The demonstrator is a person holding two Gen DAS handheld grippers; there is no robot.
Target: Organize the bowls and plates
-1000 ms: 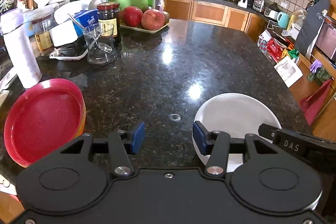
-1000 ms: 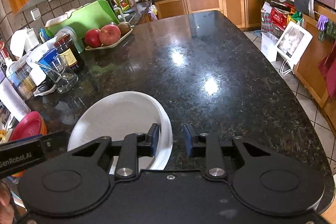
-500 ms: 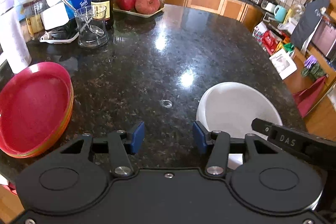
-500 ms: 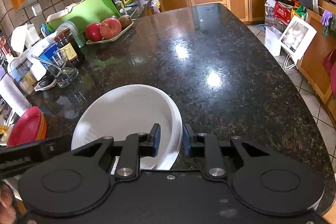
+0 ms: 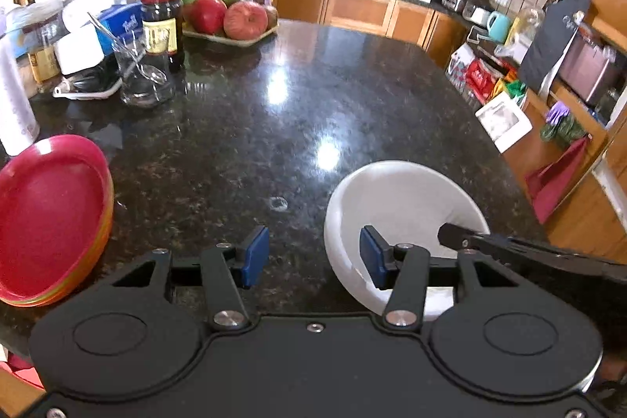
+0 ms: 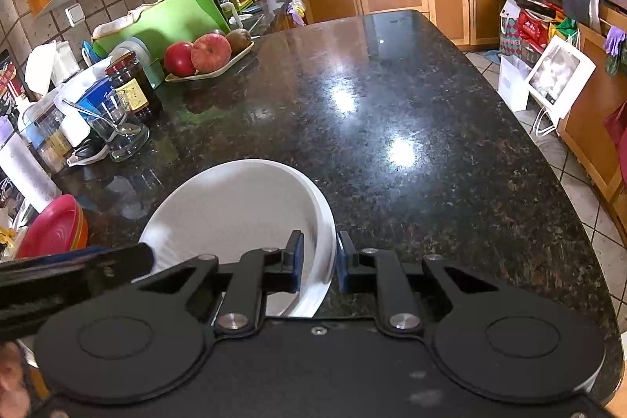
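Since a second ago the right gripper (image 6: 318, 261) has closed its fingers onto the white bowl's (image 6: 235, 206) rim on the tabletop (image 6: 392, 112), while the left gripper (image 5: 309, 255) hangs spread, so lifting it toward the red plates (image 5: 47, 214) likely follows.

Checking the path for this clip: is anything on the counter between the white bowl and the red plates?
Nothing visible does. The right gripper has its jaws on the white bowl's rim, and the counter between it and the red plates looks bare. The glass and jar stand farther back.
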